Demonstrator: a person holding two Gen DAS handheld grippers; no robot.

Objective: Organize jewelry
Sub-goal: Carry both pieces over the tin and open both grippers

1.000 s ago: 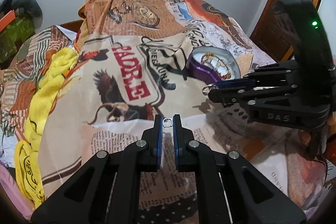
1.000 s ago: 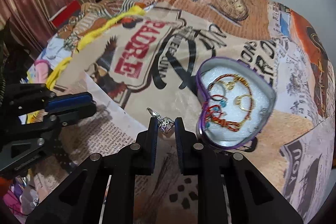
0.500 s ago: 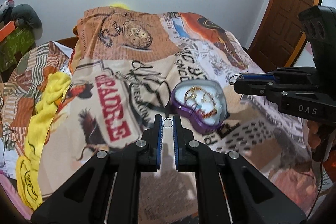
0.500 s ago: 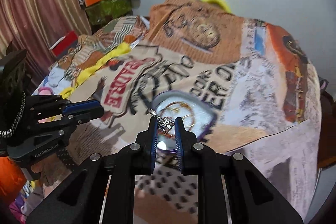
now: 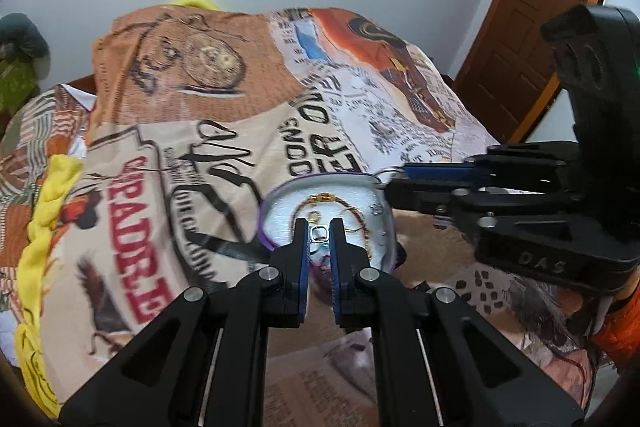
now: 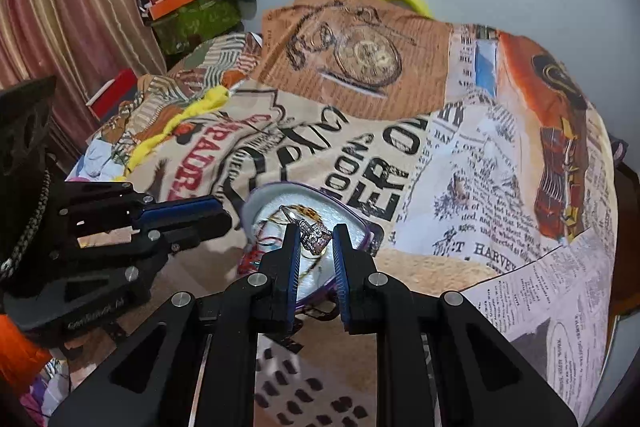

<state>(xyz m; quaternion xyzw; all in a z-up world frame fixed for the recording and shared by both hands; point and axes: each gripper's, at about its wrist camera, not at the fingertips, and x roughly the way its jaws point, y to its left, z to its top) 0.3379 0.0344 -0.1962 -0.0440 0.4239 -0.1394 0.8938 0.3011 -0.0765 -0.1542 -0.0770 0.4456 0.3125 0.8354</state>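
Between each gripper's fingers (image 5: 302, 239), one ring (image 5: 319, 234), above the box (image 5: 280, 211).

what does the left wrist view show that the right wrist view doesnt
Only the left wrist view shows the brown door and the left hand-held gripper closed on a small silver ring.

Only the right wrist view shows the striped curtain, the orange box on the green pile, and the right hand-held gripper closed on a stone-set ring.

Both show the purple jewelry box with gold pieces on its white lining, lying on the printed bedspread.
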